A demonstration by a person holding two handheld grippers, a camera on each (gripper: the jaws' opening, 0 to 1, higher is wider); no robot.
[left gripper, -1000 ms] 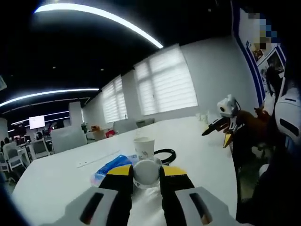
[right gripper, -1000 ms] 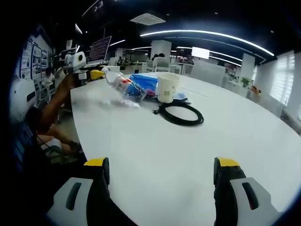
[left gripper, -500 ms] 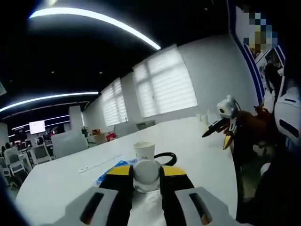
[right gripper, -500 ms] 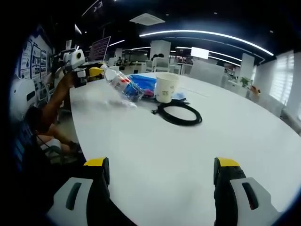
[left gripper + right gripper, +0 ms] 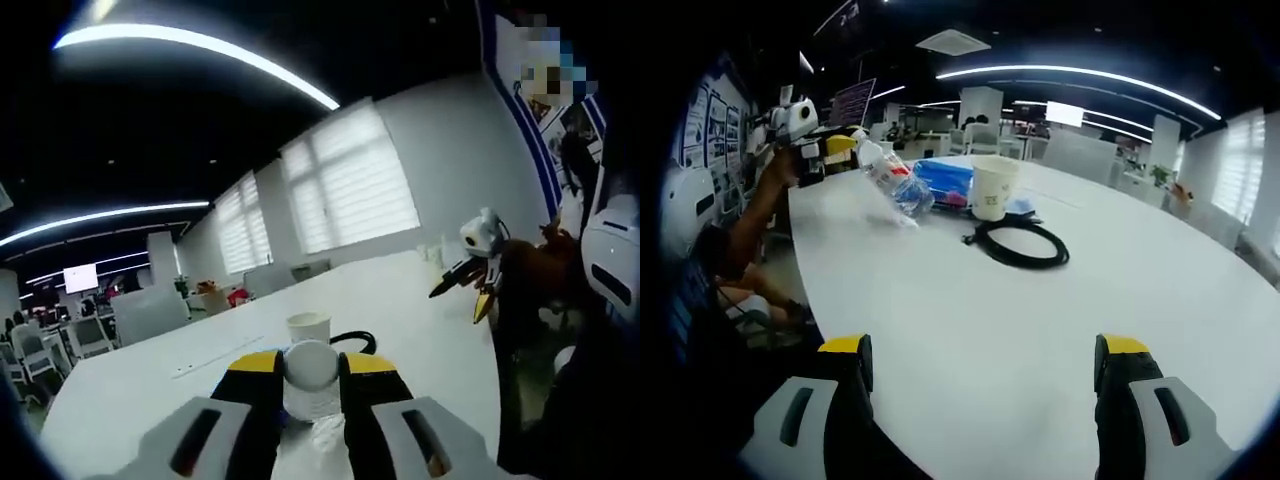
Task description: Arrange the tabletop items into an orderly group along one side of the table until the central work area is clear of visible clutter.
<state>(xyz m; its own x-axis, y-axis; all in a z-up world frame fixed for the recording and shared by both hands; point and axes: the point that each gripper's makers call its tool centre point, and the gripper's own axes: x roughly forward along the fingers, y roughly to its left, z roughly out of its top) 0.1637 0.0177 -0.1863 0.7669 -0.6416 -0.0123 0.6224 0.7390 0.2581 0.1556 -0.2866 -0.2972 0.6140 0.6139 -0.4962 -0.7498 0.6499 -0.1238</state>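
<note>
Fingers [image 5: 255,395] of our left gripper [image 5: 308,375] stayed clamped on the clear plastic bottle [image 5: 890,179], tipping it higher off the white table [image 5: 1040,330], the right gripper [image 5: 980,375] gaping idle — we judged relocation underway.

No words or numbers can be read here. The paper cup [image 5: 994,187] has small dark print on its side, and the plastic bottle [image 5: 890,178] has a red and blue label, but both are too small and blurry to read. The posters [image 5: 708,130] on the far left wall and the bright screens [image 5: 1065,112] far back in the room are also too blurry to make out.
</note>
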